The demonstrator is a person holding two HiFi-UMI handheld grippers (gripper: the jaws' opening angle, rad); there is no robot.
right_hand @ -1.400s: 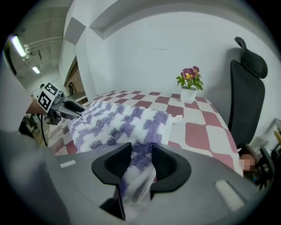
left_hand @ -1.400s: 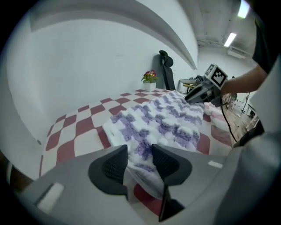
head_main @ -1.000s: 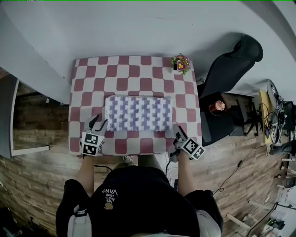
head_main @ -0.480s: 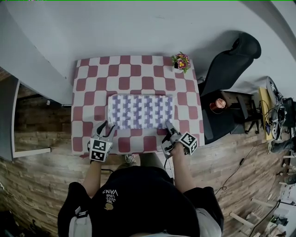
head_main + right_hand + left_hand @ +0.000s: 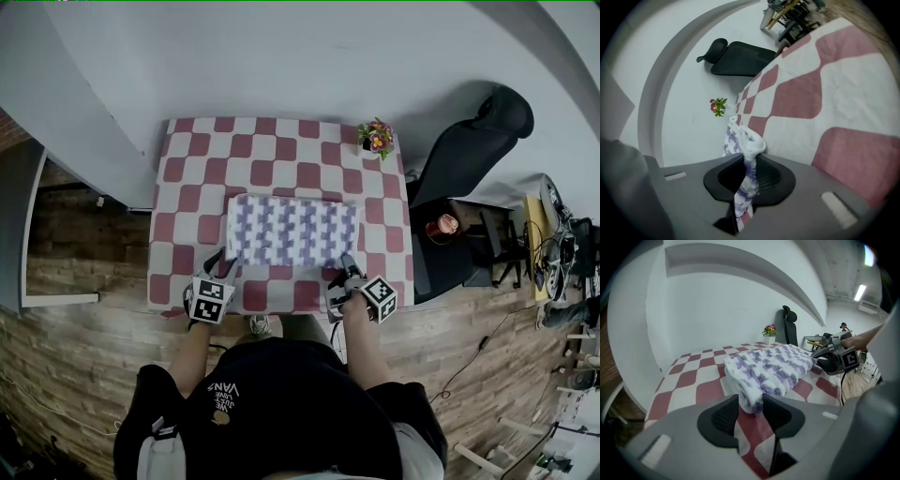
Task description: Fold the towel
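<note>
Grasping step: towel (image 5: 292, 229) flat mid-counter (image 5: 281, 150). Our right tongs (image 5: 344, 272) have just closed, pinching its near right corner; our left tongs (image 5: 224, 264) stand spread astride the near left corner. Next, we judge: left must pinch, then both lift

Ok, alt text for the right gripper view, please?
The right gripper's tongs, which have just been closing, pinch a corner of a white-and-purple knitted towel on a red-and-white checked tablecloth. A small potted flower and a black office chair stand beyond.
</note>
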